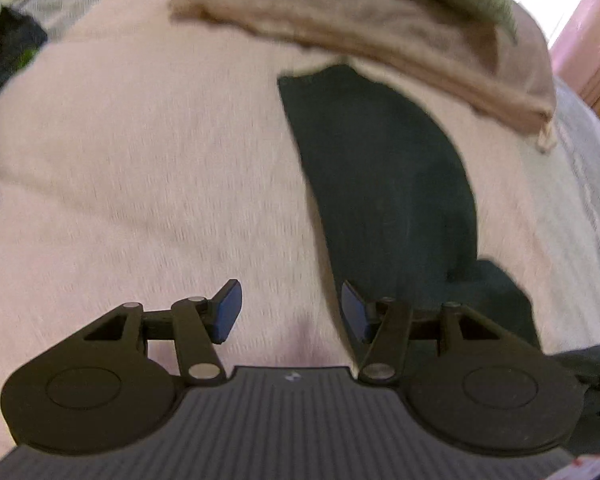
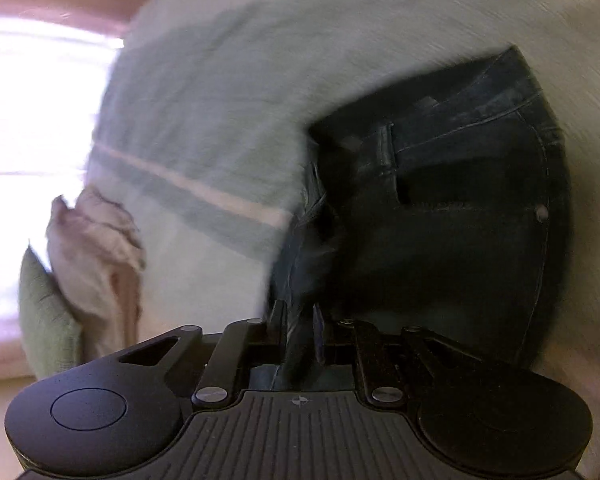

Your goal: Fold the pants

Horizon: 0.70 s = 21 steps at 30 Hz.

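The left gripper [image 1: 291, 310] is pointing steeply down, its jaws standing apart with nothing between its blue pads [image 1: 229, 312]. The right gripper [image 2: 298, 326] is also tilting downward, its jaws nearly together and pinching a fold of the jeans [image 2: 440, 208].

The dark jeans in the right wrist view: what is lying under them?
The dark jeans lie on a pale green cover with a light stripe, which shows all around them. What is directly beneath the jeans is covered. One denim fold sits pinched in the right hand-held gripper.

bed [image 2: 228, 92] | on it: pink blanket [image 1: 140, 160]; dark jeans [image 2: 460, 240]
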Motion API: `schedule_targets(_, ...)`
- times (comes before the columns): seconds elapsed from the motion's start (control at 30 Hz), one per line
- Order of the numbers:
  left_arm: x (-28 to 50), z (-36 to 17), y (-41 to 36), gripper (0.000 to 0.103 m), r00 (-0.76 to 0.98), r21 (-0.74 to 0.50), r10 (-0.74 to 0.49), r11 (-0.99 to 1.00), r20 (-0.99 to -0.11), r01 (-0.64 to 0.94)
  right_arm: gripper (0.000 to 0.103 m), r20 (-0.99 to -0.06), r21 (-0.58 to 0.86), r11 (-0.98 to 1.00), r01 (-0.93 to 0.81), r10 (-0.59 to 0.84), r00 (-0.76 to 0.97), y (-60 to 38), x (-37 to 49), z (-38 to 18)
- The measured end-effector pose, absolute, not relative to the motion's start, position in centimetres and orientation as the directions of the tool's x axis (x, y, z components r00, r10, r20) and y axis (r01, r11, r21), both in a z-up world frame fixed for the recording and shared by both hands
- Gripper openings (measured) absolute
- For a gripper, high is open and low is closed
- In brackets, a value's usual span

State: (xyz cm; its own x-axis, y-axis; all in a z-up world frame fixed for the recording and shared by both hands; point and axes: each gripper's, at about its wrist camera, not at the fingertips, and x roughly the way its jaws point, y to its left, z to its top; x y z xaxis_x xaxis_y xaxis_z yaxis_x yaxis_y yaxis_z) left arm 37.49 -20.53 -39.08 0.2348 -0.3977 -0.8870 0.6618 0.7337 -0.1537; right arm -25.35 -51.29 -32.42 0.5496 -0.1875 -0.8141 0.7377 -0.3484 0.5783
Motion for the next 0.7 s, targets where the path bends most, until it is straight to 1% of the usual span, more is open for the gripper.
schedule_targets(0.03, 37.2, -39.7, -20.5, 0.051, 0.217, -0.156, -0.387, 0.733, -0.896, 0.663, 0.036, -0.831, 0.551, -0.379, 0.743, -0.165, 0.532, -50.0, -26.1, -33.0)
schedule_targets(0.07, 36.9, -40.2, -20.3, 0.051, 0.207, -0.153, -0.376, 0.732, -0.903, 0.664, 0.052, -0.833, 0.547, -0.387, 0.742, -0.159, 0.530, -49.0, -26.7, -33.0)
schedule_targets(0.13, 36.2, -41.0, -19.9, 0.051, 0.198, -0.137, -0.352, 0.732, -0.915, 0.667, 0.053, -0.811, 0.580, -0.374, 0.724, -0.182, 0.556, -47.7, -27.4, -32.9)
schedule_targets(0.23, 35.7, -41.5, -19.3, 0.051, 0.189, -0.135, -0.335, 0.742, -0.923, 0.656, 0.053, -0.733, 0.676, -0.343, 0.652, -0.218, 0.645, -47.1, -26.9, -33.3)
schedule_targets(0.3, 35.8, -41.3, -19.2, 0.051, 0.187, -0.143, -0.340, 0.746, -0.922, 0.650, 0.053, -0.676, 0.734, -0.318, 0.600, -0.251, 0.693, -48.2, -24.7, -34.3)
schedule_targets(0.33, 35.7, -41.2, -19.2, 0.051, 0.187, -0.147, -0.346, 0.744, -0.920, 0.652, 0.053, -0.690, 0.722, -0.304, 0.621, -0.246, 0.681, -48.4, -24.0, -34.5)
schedule_targets(0.37, 35.8, -41.0, -19.2, 0.051, 0.189, -0.147, -0.349, 0.742, -0.918, 0.654, 0.053, -0.729, 0.683, -0.304, 0.664, -0.240, 0.640, -48.7, -23.3, -35.0)
schedule_targets(0.4, 35.9, -40.9, -19.3, 0.051, 0.191, -0.146, -0.350, 0.741, -0.917, 0.656, 0.053, -0.750, 0.661, -0.307, 0.685, -0.241, 0.616, -49.0, -22.9, -35.8)
schedule_targets(0.43, 36.1, -40.7, -19.2, 0.051, 0.193, -0.148, -0.355, 0.739, -0.915, 0.658, 0.050, -0.764, 0.644, -0.325, 0.692, -0.231, 0.603, -49.1, -22.7, -36.5)
schedule_targets(0.47, 36.2, -40.6, -19.3, 0.051, 0.196, -0.147, -0.357, 0.737, -0.913, 0.659, 0.016, -0.777, 0.628, -0.354, 0.693, -0.225, 0.589, -49.2, -22.6, -36.8)
schedule_targets(0.5, 36.3, -40.4, -19.2, 0.051, 0.206, -0.139, -0.357, 0.737, -0.911, 0.661, 0.004, -0.764, 0.641, -0.362, 0.676, -0.228, 0.603, -49.4, -22.5, -37.0)
schedule_targets(0.57, 36.5, -40.1, -18.8, 0.051, 0.225, -0.133, -0.362, 0.741, -0.905, 0.659, 0.003, -0.745, 0.667, -0.295, 0.684, -0.252, 0.618, -50.3, -21.3, -35.1)
schedule_targets(0.63, 37.0, -40.2, -18.3, 0.051, 0.235, -0.136, -0.361, 0.757, -0.902, 0.639, 0.003, -0.780, 0.624, -0.198, 0.756, -0.207, 0.590, -51.7, -19.4, -32.3)
schedule_targets(0.67, 37.1, -40.3, -18.2, 0.051, 0.236, -0.138, -0.357, 0.766, -0.904, 0.628, 0.003, -0.807, 0.590, -0.168, 0.790, -0.163, 0.568, -52.6, -18.4, -31.4)
schedule_targets(0.7, 37.4, -40.5, -18.1, 0.051, 0.235, -0.141, -0.352, 0.775, -0.906, 0.616, 0.003, -0.812, 0.583, -0.166, 0.796, -0.154, 0.563, -53.1, -18.0, -30.7)
